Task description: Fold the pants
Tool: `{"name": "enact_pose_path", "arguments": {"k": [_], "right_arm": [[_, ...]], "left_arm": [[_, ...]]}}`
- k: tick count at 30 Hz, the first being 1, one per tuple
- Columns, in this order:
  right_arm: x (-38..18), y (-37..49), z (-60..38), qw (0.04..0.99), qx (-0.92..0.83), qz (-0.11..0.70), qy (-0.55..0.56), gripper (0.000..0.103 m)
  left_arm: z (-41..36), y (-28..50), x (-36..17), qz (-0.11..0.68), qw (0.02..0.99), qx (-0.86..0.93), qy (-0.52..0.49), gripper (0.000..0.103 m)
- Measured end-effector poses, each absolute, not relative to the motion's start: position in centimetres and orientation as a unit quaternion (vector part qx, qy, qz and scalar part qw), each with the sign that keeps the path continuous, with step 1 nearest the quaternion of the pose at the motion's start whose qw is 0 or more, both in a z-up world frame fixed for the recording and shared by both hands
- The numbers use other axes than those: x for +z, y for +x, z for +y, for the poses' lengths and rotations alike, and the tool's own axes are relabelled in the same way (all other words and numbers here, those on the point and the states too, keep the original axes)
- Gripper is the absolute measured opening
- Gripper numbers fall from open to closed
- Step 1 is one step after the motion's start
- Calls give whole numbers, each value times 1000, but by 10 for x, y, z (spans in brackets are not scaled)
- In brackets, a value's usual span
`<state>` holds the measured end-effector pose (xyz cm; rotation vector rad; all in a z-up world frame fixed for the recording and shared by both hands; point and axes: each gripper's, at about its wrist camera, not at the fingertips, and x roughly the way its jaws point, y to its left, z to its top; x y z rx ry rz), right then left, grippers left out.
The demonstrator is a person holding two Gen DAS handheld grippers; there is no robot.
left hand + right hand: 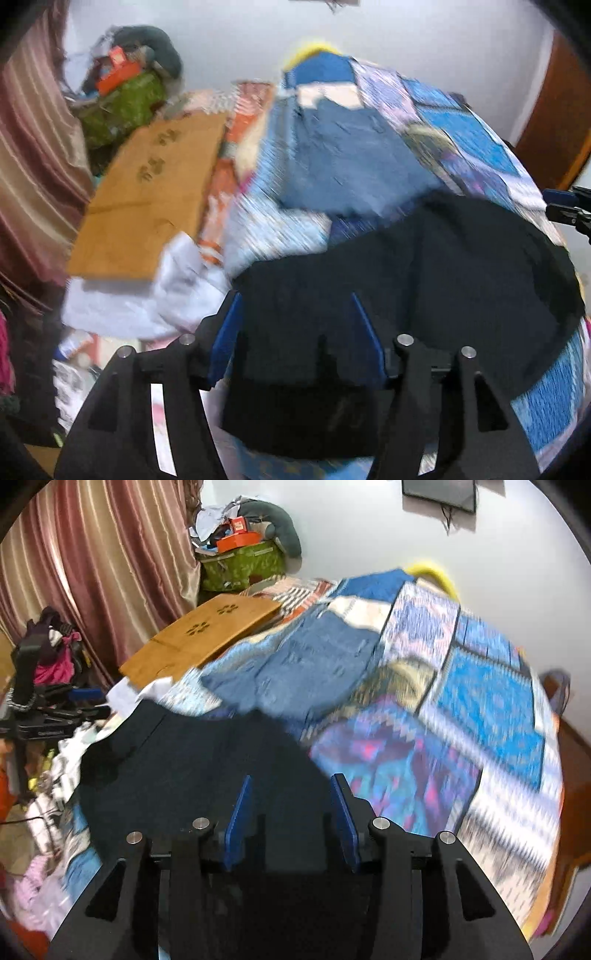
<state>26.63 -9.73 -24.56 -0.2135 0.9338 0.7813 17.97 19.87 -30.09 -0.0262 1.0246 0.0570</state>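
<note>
Dark navy pants (424,277) lie spread on a patterned blue bedspread (480,136); they also show in the right wrist view (192,768). My left gripper (295,299) is open, its blue pads above the pants' near left part. My right gripper (291,779) is open, low over the pants' right part, next to their edge. The right gripper's tip also shows at the right edge of the left wrist view (569,206). A folded blue denim garment (306,657) lies farther back on the bed. Both views are motion-blurred.
A wooden lap tray (199,638) lies at the bed's far left. A green bag (240,565) with boxes and a grey pillow stands by the wall. Striped curtains (92,565) hang at left. White cloth (155,295) and clutter lie by the bed's left edge.
</note>
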Motion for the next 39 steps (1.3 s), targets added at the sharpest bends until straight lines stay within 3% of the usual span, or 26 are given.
{"name": "enact_pose_path", "arguments": {"k": [7, 18, 22, 27, 39], "right_arm": [[-300, 196, -133, 792, 355, 491, -80, 40], [-287, 145, -223, 835, 290, 467, 0, 41], [-266, 149, -270, 873, 236, 427, 8, 48], [-264, 174, -334, 900, 152, 407, 35, 48], [-337, 247, -391, 884, 80, 455, 73, 48]], "left_arm": [[171, 143, -362, 561, 827, 28, -32, 62], [150, 130, -322, 545, 836, 62, 31, 67], [127, 142, -284, 508, 860, 44, 20, 71], [86, 165, -259, 479, 878, 2, 2, 79], [17, 208, -322, 536, 843, -43, 34, 79]]}}
